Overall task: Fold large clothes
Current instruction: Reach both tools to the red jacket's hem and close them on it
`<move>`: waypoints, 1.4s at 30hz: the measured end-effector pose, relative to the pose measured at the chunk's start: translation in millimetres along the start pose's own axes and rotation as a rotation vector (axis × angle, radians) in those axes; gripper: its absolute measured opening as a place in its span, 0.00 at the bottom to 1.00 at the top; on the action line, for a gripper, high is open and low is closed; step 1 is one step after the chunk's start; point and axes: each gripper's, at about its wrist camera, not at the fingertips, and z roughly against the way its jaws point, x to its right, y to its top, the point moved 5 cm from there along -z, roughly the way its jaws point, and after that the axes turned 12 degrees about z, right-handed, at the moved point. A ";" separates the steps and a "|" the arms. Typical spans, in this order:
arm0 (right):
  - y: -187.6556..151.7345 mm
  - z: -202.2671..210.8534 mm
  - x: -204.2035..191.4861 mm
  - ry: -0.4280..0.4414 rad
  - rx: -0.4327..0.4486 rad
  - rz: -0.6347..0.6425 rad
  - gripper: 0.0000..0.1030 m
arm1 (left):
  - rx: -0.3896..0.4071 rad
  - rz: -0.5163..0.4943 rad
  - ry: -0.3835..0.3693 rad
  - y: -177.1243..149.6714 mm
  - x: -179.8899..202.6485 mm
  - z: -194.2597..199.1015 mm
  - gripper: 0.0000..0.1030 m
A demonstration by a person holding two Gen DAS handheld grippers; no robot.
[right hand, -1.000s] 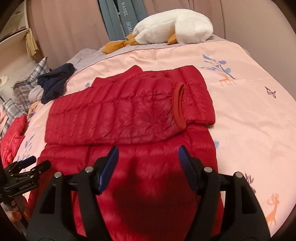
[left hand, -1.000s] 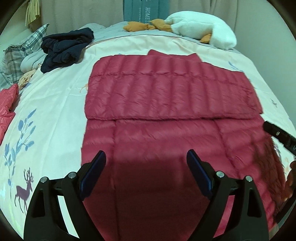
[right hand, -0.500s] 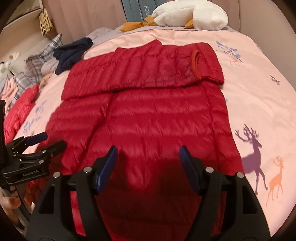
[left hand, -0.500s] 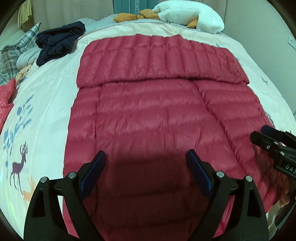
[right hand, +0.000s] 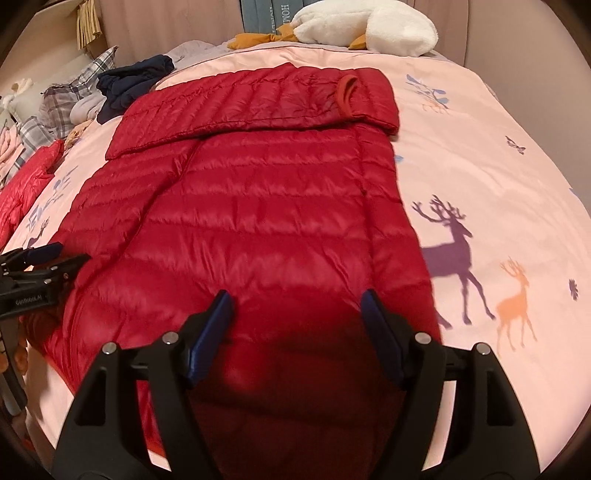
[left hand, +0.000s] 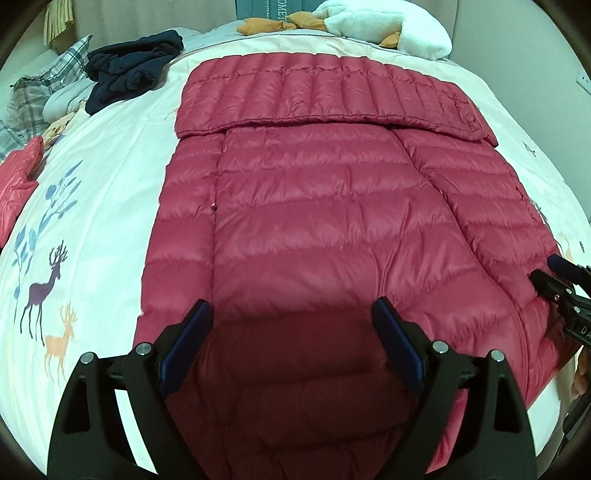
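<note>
Both views low over jacket point(left hand: 314, 229)

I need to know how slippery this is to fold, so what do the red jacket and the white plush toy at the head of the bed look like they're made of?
Red jacket: looks like thin glossy synthetic shell, quilted in puffy horizontal channels with sheen on each ridge, so probably slippery. White plush toy: matte, fuzzy pile, likely fleece.

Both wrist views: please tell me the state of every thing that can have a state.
red down jacket: flat on bed, sleeves folded across the top
left gripper: open, empty
right gripper: open, empty
navy garment: crumpled heap
white plush goose: lying by headboard
</note>
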 end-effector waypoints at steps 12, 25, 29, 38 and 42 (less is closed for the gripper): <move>-19.0 29.7 29.2 -0.052 0.001 -0.055 0.76 | 0.009 0.089 0.006 -14.6 -38.9 29.9 0.87; -53.7 44.1 59.7 0.166 0.017 -0.259 0.80 | -0.133 0.415 -0.317 -39.9 -82.1 34.2 0.87; -55.2 38.1 52.3 0.233 0.016 -0.291 0.81 | -0.145 0.502 -0.416 -36.1 -85.4 31.2 0.87; -41.2 25.1 50.0 0.347 0.051 -0.370 0.68 | -0.176 0.612 -0.606 -28.6 -88.5 21.4 0.87; -39.1 24.1 49.7 0.397 0.070 -0.415 0.58 | -0.187 0.607 -0.628 -31.6 -84.0 25.1 0.87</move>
